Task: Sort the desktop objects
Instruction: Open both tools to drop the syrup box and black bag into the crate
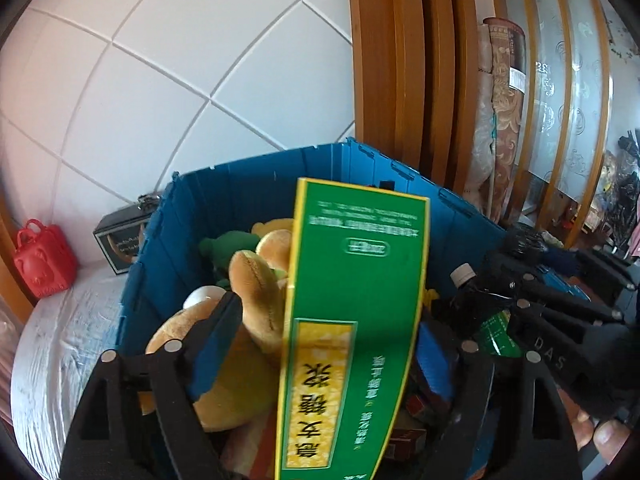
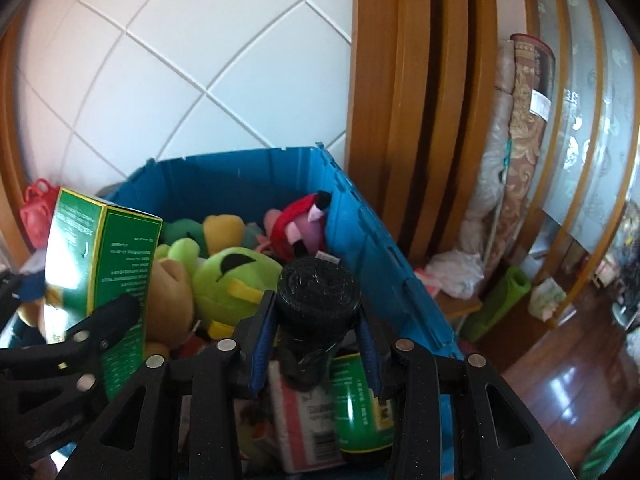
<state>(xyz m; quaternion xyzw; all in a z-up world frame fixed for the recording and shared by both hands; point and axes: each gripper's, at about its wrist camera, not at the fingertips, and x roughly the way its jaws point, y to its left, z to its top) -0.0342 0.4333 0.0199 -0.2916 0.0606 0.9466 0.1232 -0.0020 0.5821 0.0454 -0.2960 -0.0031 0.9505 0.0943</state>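
- Left gripper, angled down over the blue plastic crate, has its jaws spread wide; the tall green cardboard box with yellow trim stands between them, with no pad clearly pressing on it.
- Right gripper, also tilted down over the crate, is clenched on a black roll of plastic bags.
- The box's Chinese writing is upside down and blurred.
- Plush toys fill the crate.
- The right gripper's frame reads "DAS".
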